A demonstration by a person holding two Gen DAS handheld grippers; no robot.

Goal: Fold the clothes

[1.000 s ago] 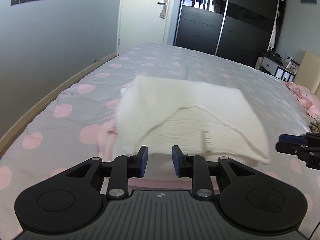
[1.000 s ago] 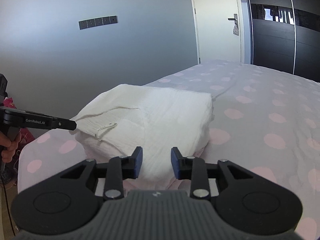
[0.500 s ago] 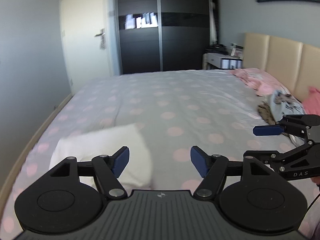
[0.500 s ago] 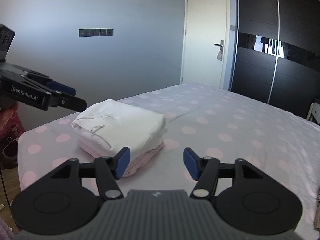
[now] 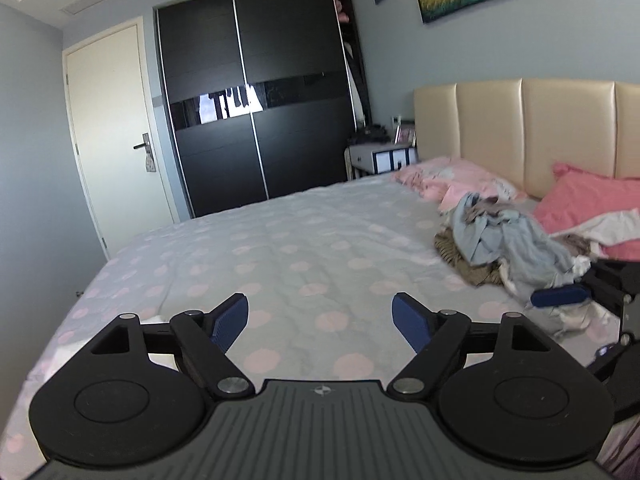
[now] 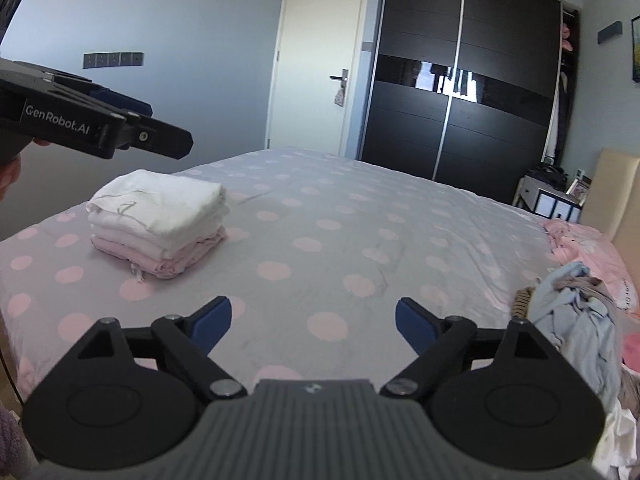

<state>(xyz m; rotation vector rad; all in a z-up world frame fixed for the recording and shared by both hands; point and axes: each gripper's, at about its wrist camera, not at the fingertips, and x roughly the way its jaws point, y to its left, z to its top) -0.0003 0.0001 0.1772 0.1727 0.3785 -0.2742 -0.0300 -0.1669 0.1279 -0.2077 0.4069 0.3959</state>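
Folded clothes (image 6: pixel 158 222) sit in a neat stack near the foot corner of the bed (image 6: pixel 340 232), white pieces on top of pink ones. Unfolded clothes (image 5: pixel 508 246) lie heaped near the pink pillows (image 5: pixel 588 204) by the headboard (image 5: pixel 516 128), well apart from the stack. Left claw (image 5: pixel 320 322) and right claw (image 6: pixel 313 325) both hang released, jaws spread wide over the dotted bedcover, grasping nothing.

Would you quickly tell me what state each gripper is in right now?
Left gripper: open, holding nothing.
Right gripper: open, holding nothing.
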